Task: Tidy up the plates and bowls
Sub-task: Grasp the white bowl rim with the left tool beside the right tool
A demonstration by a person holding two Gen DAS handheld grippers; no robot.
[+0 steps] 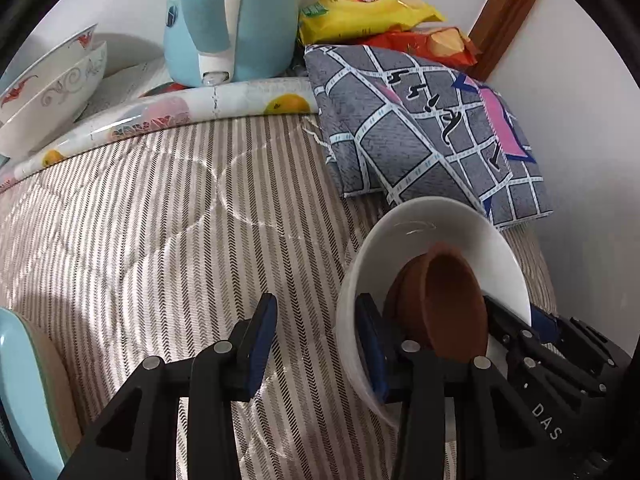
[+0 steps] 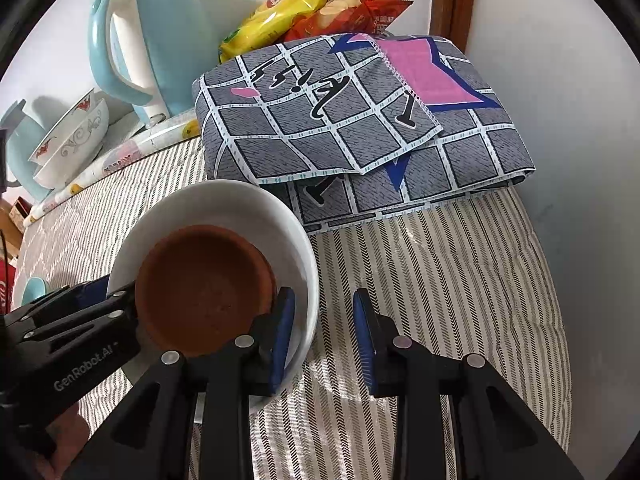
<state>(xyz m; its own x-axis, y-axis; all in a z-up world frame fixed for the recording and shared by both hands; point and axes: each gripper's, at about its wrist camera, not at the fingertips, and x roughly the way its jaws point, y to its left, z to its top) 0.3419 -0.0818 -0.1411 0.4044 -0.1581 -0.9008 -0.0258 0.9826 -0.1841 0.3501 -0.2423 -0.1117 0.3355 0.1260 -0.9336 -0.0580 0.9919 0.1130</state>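
Note:
A white bowl (image 1: 424,224) sits on the striped mattress with a brown clay bowl (image 1: 444,300) nested inside it; both also show in the right wrist view, the white bowl (image 2: 224,208) and the clay bowl (image 2: 204,284). My left gripper (image 1: 316,344) is open, one finger inside the white bowl, the rim between its jaws. My right gripper (image 2: 324,336) is open too, its left finger inside the white bowl's near rim. Two patterned white bowls (image 1: 52,92) are stacked at the far left, also visible in the right wrist view (image 2: 72,140).
A light blue kettle (image 1: 232,20) stands on a fruit-print surface (image 1: 168,112) behind the mattress. A folded grey checked cloth (image 2: 352,120) lies beyond the bowls, with snack bags (image 2: 312,12) behind it. A light blue dish edge (image 1: 24,392) is at the lower left. White wall on the right.

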